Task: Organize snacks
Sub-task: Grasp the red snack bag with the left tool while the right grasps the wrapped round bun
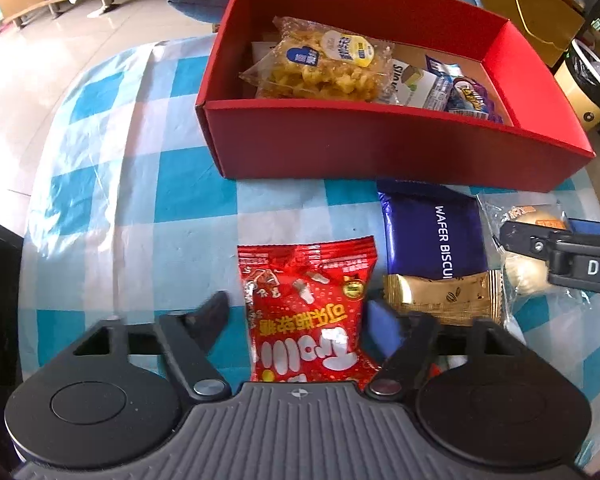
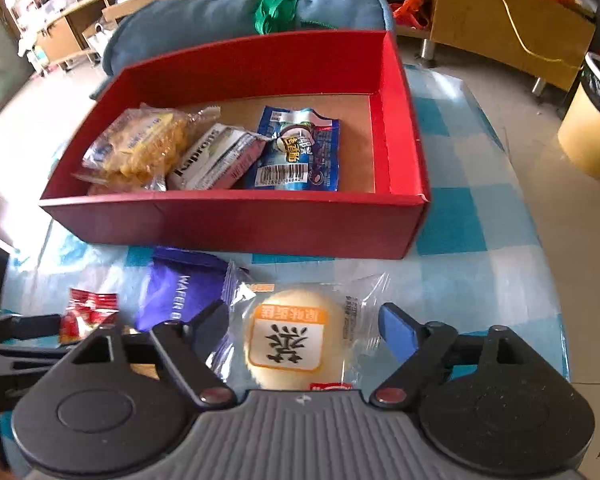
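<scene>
**Two packets lined up for the box**

My left gripper [image 1: 296,312] gapes around the red foil candy packet [image 1: 306,312]; my right gripper [image 2: 304,328] gapes around the clear-wrapped round bun [image 2: 290,336]. Both lie just before the red cardboard box [image 2: 236,220]. I'd pinch centrally, gently, sparing the soft bun.

I see a checked cloth [image 1: 148,184], blue cushion [image 2: 204,20], yellow bin [image 2: 592,128], and perhaps a cardboard box [image 2: 512,20] behind.

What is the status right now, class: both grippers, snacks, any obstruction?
Left gripper open, jaws straddling red candy bag. Right gripper open around wrapped bun. Red box holds three snacks. Nothing in the way.
</scene>
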`<state>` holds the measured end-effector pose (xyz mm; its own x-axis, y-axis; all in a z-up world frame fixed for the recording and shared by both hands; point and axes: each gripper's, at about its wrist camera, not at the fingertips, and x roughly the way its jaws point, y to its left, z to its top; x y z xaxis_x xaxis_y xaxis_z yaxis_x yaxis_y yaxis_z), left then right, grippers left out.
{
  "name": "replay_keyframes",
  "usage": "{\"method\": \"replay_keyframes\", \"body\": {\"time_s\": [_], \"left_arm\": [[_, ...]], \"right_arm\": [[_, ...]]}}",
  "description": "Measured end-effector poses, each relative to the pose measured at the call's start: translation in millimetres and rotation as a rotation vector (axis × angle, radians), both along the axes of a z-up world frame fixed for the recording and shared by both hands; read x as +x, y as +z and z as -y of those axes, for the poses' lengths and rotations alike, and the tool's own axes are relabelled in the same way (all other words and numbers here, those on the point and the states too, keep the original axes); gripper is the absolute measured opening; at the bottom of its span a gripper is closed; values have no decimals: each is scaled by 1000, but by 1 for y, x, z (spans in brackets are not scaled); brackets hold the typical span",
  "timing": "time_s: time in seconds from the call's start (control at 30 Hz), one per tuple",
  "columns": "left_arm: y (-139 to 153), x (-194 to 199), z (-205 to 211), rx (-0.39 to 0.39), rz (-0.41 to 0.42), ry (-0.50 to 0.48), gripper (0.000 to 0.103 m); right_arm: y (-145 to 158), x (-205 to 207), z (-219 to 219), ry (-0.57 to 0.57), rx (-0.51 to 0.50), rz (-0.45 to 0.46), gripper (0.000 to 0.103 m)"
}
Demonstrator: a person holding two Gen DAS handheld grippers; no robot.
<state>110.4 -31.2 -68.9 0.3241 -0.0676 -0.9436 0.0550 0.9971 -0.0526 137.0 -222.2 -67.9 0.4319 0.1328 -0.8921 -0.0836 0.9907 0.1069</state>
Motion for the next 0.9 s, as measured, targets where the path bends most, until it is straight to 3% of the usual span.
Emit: {"method": "replay_keyframes", "body": {"time_s": [0.4, 0.57, 0.6, 0.67, 0.77, 0.87, 0.9], "left_arm": [[-12, 2, -2, 39, 0, 3, 96], [-11, 0, -3, 33, 1, 7, 95], [-10, 0, -4, 29, -3, 6, 92], [-8, -2, -6, 24, -8, 4, 87], [-4, -6, -12, -7, -19, 6, 80], [0, -9, -19, -46, -32, 15, 83], [1, -10, -21, -48, -29, 20, 89]], "right_arm": [[-19, 1, -3, 4, 26, -34, 103], [-18, 0, -1, -9, 38, -23, 102], [-17, -2, -1, -1, 36, -22, 101], [-13, -7, -1, 9, 23, -10, 82], [-2, -16, 2, 6, 48, 9, 65], [6, -27, 0, 9, 28, 20, 60], [7, -31, -1, 15, 10, 25, 59]]}}
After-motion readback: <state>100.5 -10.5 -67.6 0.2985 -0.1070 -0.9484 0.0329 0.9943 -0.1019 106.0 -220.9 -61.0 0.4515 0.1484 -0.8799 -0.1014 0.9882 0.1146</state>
